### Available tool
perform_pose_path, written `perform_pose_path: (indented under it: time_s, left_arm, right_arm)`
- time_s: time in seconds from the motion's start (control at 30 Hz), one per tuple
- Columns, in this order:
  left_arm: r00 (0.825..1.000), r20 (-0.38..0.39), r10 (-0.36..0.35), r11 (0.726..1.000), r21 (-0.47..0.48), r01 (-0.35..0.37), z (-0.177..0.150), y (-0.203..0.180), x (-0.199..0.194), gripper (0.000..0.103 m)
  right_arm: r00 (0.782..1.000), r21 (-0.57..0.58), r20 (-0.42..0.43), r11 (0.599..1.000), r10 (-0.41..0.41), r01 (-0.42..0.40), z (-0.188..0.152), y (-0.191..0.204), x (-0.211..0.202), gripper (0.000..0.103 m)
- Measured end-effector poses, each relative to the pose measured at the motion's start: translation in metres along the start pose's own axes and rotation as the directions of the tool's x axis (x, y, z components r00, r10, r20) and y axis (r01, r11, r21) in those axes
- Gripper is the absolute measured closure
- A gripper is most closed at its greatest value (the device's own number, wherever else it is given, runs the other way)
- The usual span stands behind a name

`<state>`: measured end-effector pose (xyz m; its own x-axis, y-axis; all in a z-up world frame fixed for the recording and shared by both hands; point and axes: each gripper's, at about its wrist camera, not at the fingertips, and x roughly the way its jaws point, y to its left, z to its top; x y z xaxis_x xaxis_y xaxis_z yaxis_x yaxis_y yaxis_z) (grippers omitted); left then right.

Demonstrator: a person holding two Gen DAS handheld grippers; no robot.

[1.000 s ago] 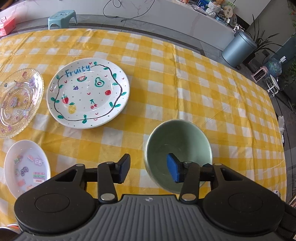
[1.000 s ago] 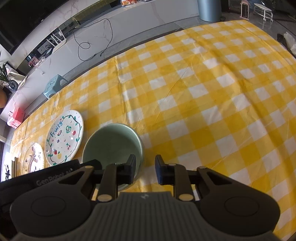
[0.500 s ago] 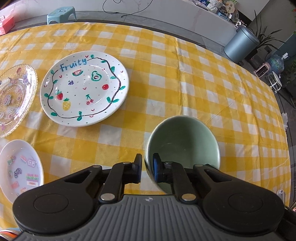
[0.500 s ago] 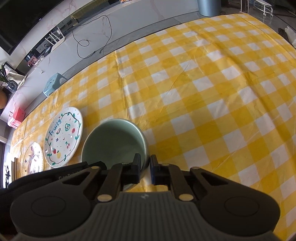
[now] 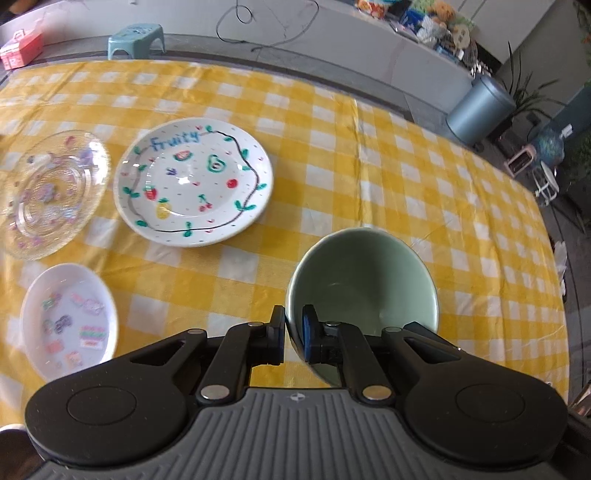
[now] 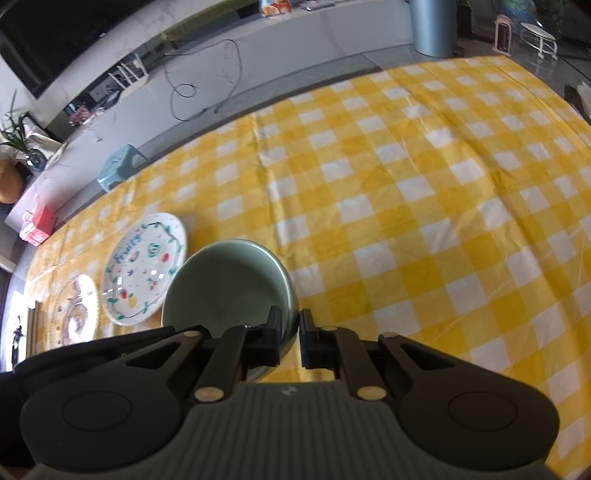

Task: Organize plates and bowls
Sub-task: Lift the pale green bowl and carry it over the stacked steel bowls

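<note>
A pale green bowl (image 5: 364, 280) is held off the yellow checked tablecloth (image 5: 369, 177). My left gripper (image 5: 293, 334) is shut on its near left rim, one finger inside and one outside. My right gripper (image 6: 290, 334) is shut on the bowl's near right rim (image 6: 229, 284) the same way. A white "Fruity" plate (image 5: 194, 186) lies to the left; it also shows in the right wrist view (image 6: 144, 273). A clear glass plate (image 5: 48, 192) lies further left. A small white sticker plate (image 5: 68, 321) lies at the near left.
The tablecloth (image 6: 424, 206) stretches far to the right of the bowl. Beyond the table's far edge stand a teal stool (image 5: 135, 35), a red box (image 5: 20, 51) and a grey bin (image 5: 478, 110).
Both grippers closed from open onto the bowl's rim. The bowl has risen off the cloth and shifted toward the Fruity plate.
</note>
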<state>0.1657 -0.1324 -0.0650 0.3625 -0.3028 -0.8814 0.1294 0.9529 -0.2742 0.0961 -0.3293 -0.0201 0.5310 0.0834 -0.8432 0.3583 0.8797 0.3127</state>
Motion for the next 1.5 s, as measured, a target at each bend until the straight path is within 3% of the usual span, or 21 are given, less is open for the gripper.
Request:
perform_pose_path:
  time_s: [0.2,0.4,0.53,0.83,0.97,1.1,1.5]
  left_arm:
    - [0.996,0.081,0.027,1.000,-0.012,-0.026,-0.019,0.012,-0.052,0.093]
    - [0.992,0.126,0.010,0.998,-0.059,-0.003,-0.037,0.037,-0.102,0.093]
    - [0.989,0.149,0.027,0.998,-0.063,-0.017,-0.054,0.054,-0.126,0.093]
    - [0.987,0.157,0.036,0.986,-0.165,-0.010,-0.087,0.105,-0.163,0.093]
    - [0.989,0.142,0.034,0.981,-0.196,-0.006,-0.096,0.125,-0.165,0.092]
    - [0.995,0.102,0.006,0.972,-0.234,0.019,-0.104,0.142,-0.153,0.092]
    - [0.999,0.043,0.018,0.986,-0.167,-0.010,-0.109,0.143,-0.129,0.091]
  right_arm:
    - [0.996,-0.057,0.036,0.995,0.084,-0.082,-0.022,0.017,-0.034,0.096]
    - [0.985,-0.101,0.071,0.984,0.156,-0.149,-0.049,0.038,-0.075,0.096]
    - [0.980,-0.119,0.047,0.975,0.192,-0.185,-0.068,0.050,-0.092,0.096]
    - [0.969,-0.174,-0.034,0.953,0.246,-0.248,-0.105,0.087,-0.110,0.096]
    - [0.965,-0.188,-0.079,0.947,0.251,-0.262,-0.119,0.099,-0.107,0.096]
    - [0.973,-0.223,-0.091,0.948,0.210,-0.226,-0.129,0.109,-0.102,0.097]
    - [0.986,-0.264,-0.119,0.953,0.119,-0.147,-0.136,0.113,-0.078,0.098]
